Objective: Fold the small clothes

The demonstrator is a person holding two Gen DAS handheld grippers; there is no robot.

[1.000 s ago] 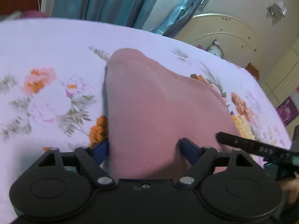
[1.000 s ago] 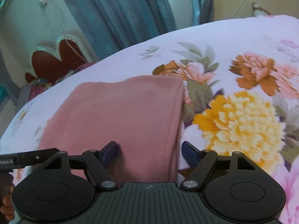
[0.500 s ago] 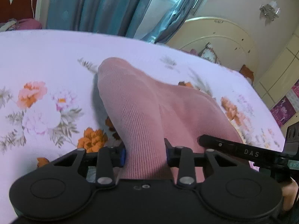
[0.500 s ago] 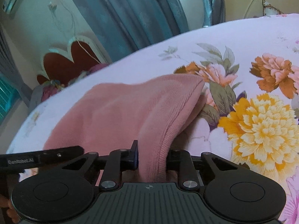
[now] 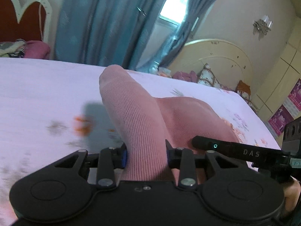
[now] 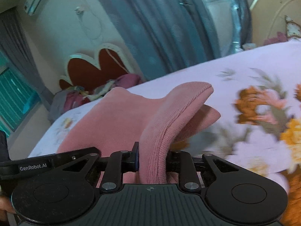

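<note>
Left tongs [image 5: 145,157] and right tongs [image 6: 151,159] each clenched on pink ribbed knit garment [image 5: 135,116], lifted off floral bedsheet [image 5: 37,86]. Readable: "DAS", "GenRobot.AI".

Hidden, cut off and blurred parts

The near end of the pink garment [image 5: 139,131] goes down behind the body of the left gripper [image 5: 146,158], so its edge there is not seen; the same holds at the right gripper [image 6: 153,160], whose right finger is almost fully covered by the cloth. The flower print on the bed sheet [image 5: 47,94] is smeared by motion toward the left edge of the bed, and in the right wrist view the blooms toward the bed's right edge are smeared too. Only a small part of a hand [image 5: 290,192] shows at the lower right border.
</note>
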